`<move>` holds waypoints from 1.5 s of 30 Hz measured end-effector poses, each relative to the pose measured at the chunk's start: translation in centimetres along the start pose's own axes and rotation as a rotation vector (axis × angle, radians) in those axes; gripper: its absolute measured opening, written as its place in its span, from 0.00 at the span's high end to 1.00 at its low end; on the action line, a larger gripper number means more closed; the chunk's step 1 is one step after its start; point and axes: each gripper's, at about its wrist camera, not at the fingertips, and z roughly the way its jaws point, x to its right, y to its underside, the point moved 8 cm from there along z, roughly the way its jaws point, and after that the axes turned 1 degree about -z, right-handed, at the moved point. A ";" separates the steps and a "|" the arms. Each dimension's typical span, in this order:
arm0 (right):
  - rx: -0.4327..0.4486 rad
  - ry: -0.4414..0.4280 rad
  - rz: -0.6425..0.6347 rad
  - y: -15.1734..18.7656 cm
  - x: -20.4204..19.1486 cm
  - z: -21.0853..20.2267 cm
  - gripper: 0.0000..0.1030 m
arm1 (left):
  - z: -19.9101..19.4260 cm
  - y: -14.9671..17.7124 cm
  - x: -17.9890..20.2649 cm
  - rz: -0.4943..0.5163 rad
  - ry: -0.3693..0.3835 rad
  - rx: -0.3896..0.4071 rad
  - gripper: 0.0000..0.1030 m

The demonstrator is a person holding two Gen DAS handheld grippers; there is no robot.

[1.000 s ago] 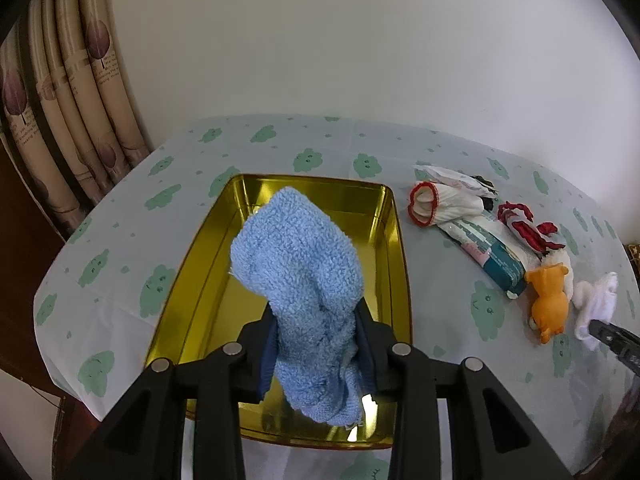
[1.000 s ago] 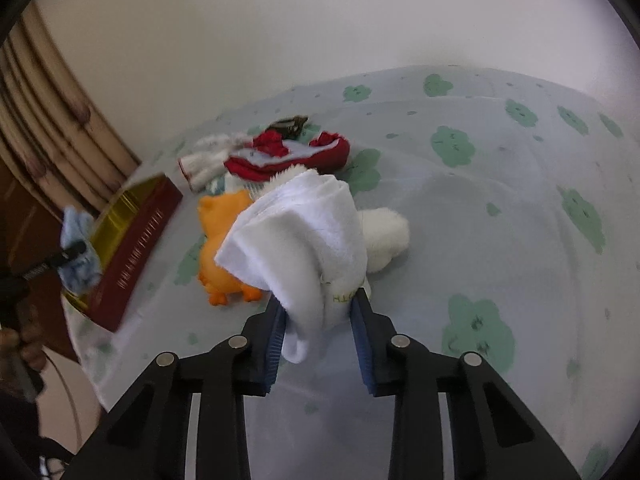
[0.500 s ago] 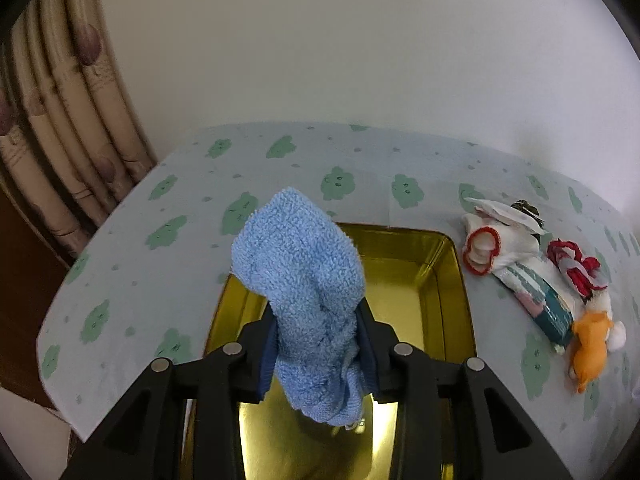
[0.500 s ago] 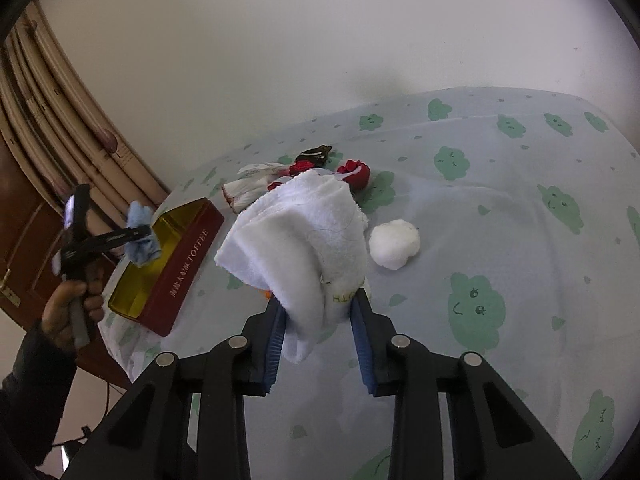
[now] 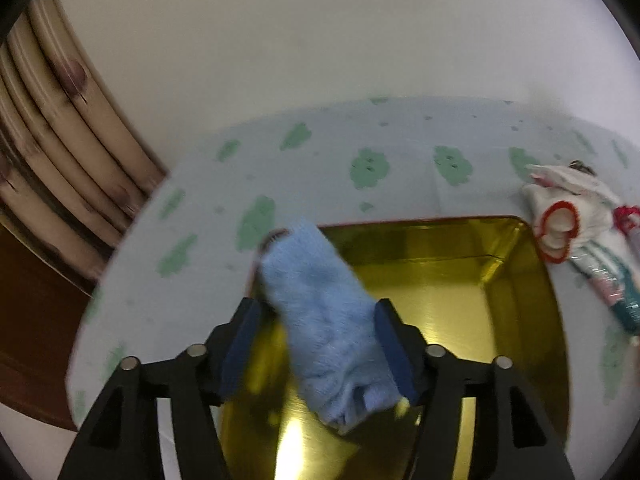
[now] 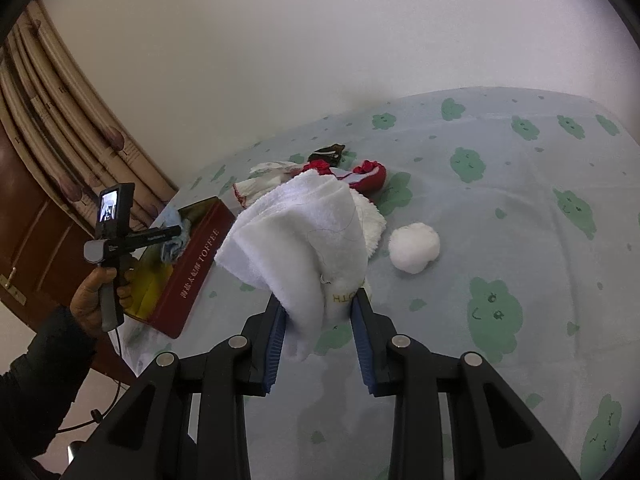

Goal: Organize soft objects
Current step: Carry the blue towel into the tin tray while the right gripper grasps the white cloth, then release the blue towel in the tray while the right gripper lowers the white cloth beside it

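A fluffy blue cloth (image 5: 328,320) hangs between the jaws of the left gripper (image 5: 316,344), directly above the open gold tin (image 5: 516,320). The jaws have just been opening; a gap shows on the cloth's left side, while its right edge sits against the right pad, so it looks released or nearly so. Motion blur leaves it unclear whether the cloth touches the tin's floor. No other object shows in the visible part of the tin.

The right gripper (image 6: 320,320) pinches a folded white towel (image 6: 304,236) firmly, raised above the table (image 6: 520,208), well apart from the tin.

Judging by this, sorting is at an early stage: one item is going in, one is carried, several wait. On the table lie a white pompom (image 6: 415,247), a red-trimmed white glove (image 5: 560,228), a red and white piece (image 6: 366,174) and a small dark item (image 6: 326,153).

The tin's near end is hidden behind the left gripper. The towel covers part of the pile behind it. The person's left hand (image 6: 100,292) and dark sleeve (image 6: 44,360) show at the right view's left edge.
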 end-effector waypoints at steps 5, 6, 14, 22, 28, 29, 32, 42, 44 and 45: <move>-0.008 -0.033 -0.040 -1.1 -2.4 0.2 0.71 | -2.0 -0.2 -0.8 -0.067 0.130 0.039 0.37; -0.010 -0.047 -0.052 -1.5 -3.1 0.3 0.71 | -2.9 -0.1 -1.4 -0.119 0.176 0.049 0.37; -0.067 -0.222 -0.240 -4.9 -14.5 5.1 0.71 | -11.1 4.1 -5.5 -0.301 0.112 0.155 0.36; -0.218 -0.280 -0.327 -5.1 -23.6 15.8 0.70 | -15.0 11.8 -7.1 -0.446 0.038 0.173 0.36; -0.292 -0.219 -0.334 -4.4 -24.8 21.8 0.70 | -16.4 12.0 -7.7 -0.419 -0.021 0.242 0.36; -0.297 -0.204 -0.338 -4.4 -24.9 22.4 0.70 | -16.6 12.0 -7.5 -0.405 -0.034 0.255 0.36; -0.318 -0.165 -0.361 -4.0 -25.3 24.1 0.69 | -16.8 12.1 -6.6 -0.367 -0.008 0.255 0.36; -0.276 -0.039 -0.411 -3.9 -25.4 26.5 0.54 | -15.1 12.2 -6.0 -0.352 0.027 0.199 0.36; -0.203 -0.048 -0.388 -4.8 -25.3 24.7 0.37 | -14.8 12.4 -6.0 -0.350 0.024 0.193 0.36; -0.171 -0.050 -0.384 -5.1 -25.3 23.8 0.33 | -14.7 12.4 -6.0 -0.350 0.022 0.191 0.36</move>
